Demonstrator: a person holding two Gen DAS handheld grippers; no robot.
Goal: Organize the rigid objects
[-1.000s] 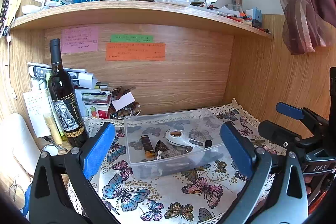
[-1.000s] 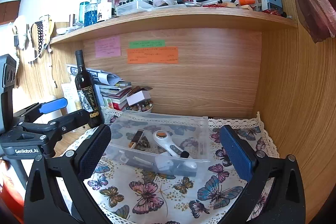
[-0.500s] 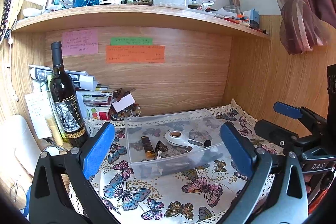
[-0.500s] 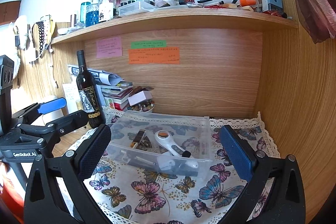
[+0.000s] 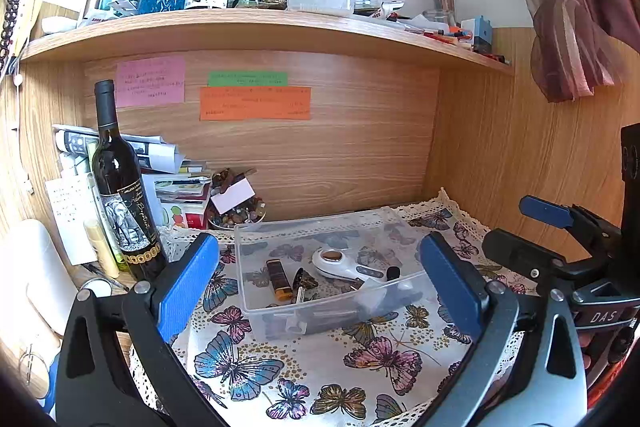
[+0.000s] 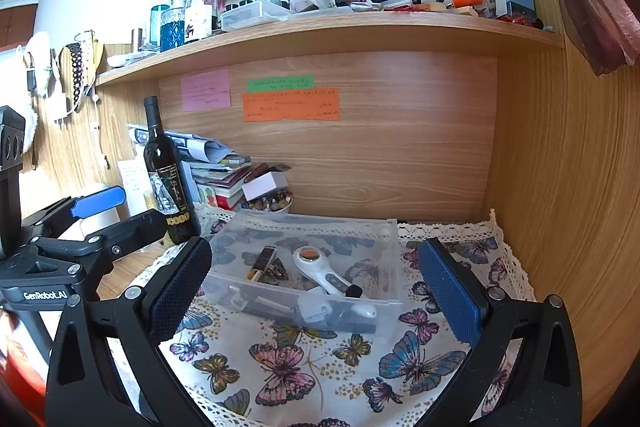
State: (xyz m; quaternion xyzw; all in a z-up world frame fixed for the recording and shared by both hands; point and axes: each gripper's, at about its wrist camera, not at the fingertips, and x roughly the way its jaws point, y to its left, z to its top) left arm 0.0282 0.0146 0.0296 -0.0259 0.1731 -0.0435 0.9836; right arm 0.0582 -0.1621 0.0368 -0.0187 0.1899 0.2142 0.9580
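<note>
Plastic bin [image 5: 256, 303], clear and thin-walled, sits on the butterfly-print cloth [image 5: 304, 375] that covers the surface, straight ahead of both my claws. Inside it lie the things I am sorting: a white handheld device with a round amber face [image 5: 340, 264], a small brown and yellow lighter [image 5: 279, 279], a dark hair clip [image 5: 303, 281] beside it, and some darker pieces against the front wall that I cannot make out through the plastic.

My left claw [image 5: 320, 287] hangs wide open with nothing in it, short of the bin's near wall. My right claw [image 6: 316, 291] is likewise spread wide and empty, also on the near side of the bin.

I judge everything in there to be light and stiff. The white device looks smooth and rounded, so it may slip; I would pinch across its narrow handle rather than the broad head. The lighter is boxy and flat-sided, an easy hold across its short width. The clip is small and thin and may skate along the bin floor under my pads. The bin itself is light enough to slide on the cloth if I nudge a wall, and the tall wine bottle [image 5: 128, 211] stands just off the cloth to the left, worth keeping away from.
</note>
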